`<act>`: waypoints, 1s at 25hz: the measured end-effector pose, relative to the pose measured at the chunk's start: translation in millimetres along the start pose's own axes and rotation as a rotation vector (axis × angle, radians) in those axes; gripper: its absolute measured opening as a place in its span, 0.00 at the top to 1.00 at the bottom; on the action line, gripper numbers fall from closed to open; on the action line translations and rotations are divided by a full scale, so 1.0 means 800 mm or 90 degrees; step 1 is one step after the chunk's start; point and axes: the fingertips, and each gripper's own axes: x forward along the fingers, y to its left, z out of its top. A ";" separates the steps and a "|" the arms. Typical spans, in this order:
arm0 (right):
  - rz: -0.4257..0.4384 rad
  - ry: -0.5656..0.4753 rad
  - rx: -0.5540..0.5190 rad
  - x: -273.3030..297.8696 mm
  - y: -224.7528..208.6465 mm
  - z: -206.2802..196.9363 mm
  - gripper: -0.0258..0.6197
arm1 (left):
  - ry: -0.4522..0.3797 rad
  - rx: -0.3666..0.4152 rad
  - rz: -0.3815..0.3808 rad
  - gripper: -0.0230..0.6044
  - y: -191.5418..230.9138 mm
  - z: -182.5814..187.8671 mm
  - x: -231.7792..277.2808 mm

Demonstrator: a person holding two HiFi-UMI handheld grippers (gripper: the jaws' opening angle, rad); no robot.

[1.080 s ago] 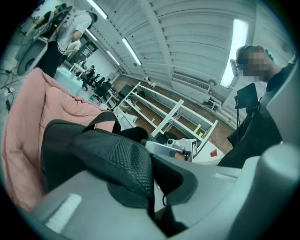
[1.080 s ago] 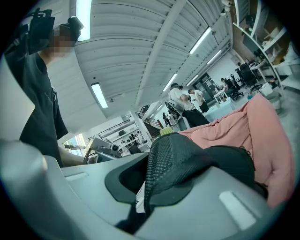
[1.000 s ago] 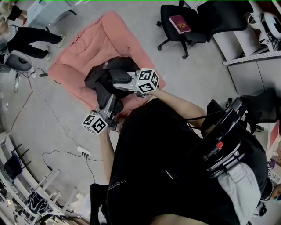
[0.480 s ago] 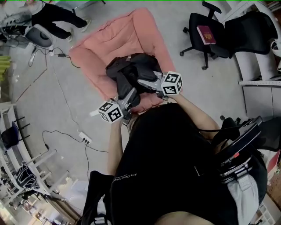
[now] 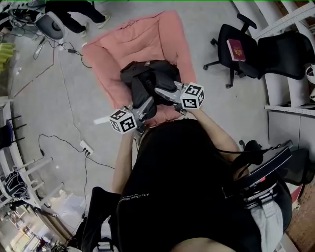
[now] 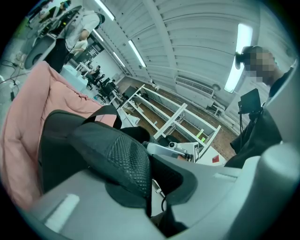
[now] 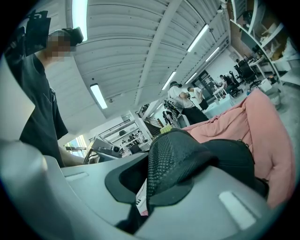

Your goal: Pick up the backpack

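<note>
A black backpack (image 5: 147, 74) lies on a pink cushion (image 5: 147, 34) on the floor. My left gripper (image 5: 144, 107) reaches its near side from the lower left and is shut on a padded mesh shoulder strap (image 6: 124, 159). In the left gripper view the gripper (image 6: 147, 190) pinches that strap's lower edge. My right gripper (image 5: 158, 90) comes in from the right. It is shut on the other mesh strap (image 7: 180, 157), which the gripper (image 7: 144, 197) pinches in the right gripper view. The backpack's body (image 7: 234, 157) and the cushion (image 7: 262, 122) lie beyond.
A black office chair (image 5: 236, 64) with a red book (image 5: 235, 49) stands at the right, beside a second chair (image 5: 283, 49). A power strip (image 5: 84, 146) and cables (image 5: 64, 64) run over the floor at the left. Metal racks (image 5: 19, 172) line the left edge. A person (image 5: 74, 10) stands at the top.
The head camera has swung, so the cushion and backpack sit further right in the picture. Both grippers stay shut on the straps and hold about the same place.
</note>
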 end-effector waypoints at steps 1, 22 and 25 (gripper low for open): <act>0.000 0.002 0.000 0.001 -0.001 0.000 0.91 | -0.005 -0.004 0.001 0.93 0.002 0.002 0.001; 0.024 0.008 0.036 0.019 -0.001 -0.002 0.91 | -0.090 -0.076 0.013 0.94 0.027 0.038 -0.021; 0.035 0.007 0.049 0.020 -0.001 0.002 0.91 | -0.090 -0.079 0.016 0.94 0.028 0.037 -0.017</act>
